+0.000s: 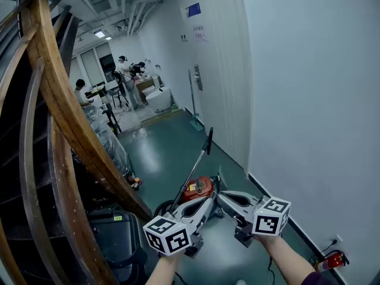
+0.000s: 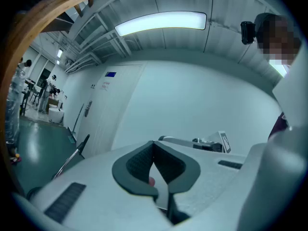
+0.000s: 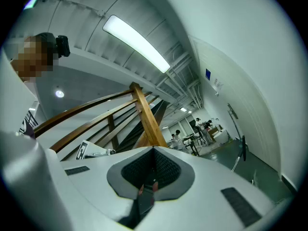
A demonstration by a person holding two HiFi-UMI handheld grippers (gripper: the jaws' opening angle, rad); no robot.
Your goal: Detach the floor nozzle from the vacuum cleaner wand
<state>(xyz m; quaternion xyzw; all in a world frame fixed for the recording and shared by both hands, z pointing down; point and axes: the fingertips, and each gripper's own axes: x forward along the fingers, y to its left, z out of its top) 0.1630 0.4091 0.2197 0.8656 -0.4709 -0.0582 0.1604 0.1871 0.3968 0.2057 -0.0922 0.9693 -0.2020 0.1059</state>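
Both grippers are held up in front of the chest, level, tips nearly meeting.

- Left gripper (image 1: 209, 202): jaws closed, dark pads pressed together along one seam, nothing between them. Its own view (image 2: 154, 165) confirms this. That view looks toward the white wall (image 2: 192, 100) and a long ceiling light (image 2: 161, 22).
- Right gripper (image 1: 224, 198): jaws closed and empty as well. Its own view (image 3: 153, 170) shows the pads shut, pointed slightly upward at the wooden railing (image 3: 144, 114).
- Neither gripper touches the vacuum.

Vacuum (image 1: 198, 187): red body on the green floor (image 1: 166, 147), just beyond the gripper tips in the head view and partly hidden by them.
- Wand (image 1: 193, 174) leans up and away from the body, ending in a black handle (image 1: 209, 141).
- The lower end of the wand runs behind the left gripper. The nozzle cannot be made out from here.
- A loop of black hose (image 1: 162, 207) lies beside the body.
- The wand also shows at the left of the left gripper view (image 2: 72, 155) and at the right of the right gripper view (image 3: 237, 160).

Surroundings:
- Curved wooden railing (image 1: 65, 111) fills the left of the head view.
- White door (image 1: 208, 64) in the wall, past the vacuum.
- Fire extinguisher (image 1: 329, 261) lies on the floor by the wall, lower right.
- People (image 1: 127, 76) stand well away, down the corridor.
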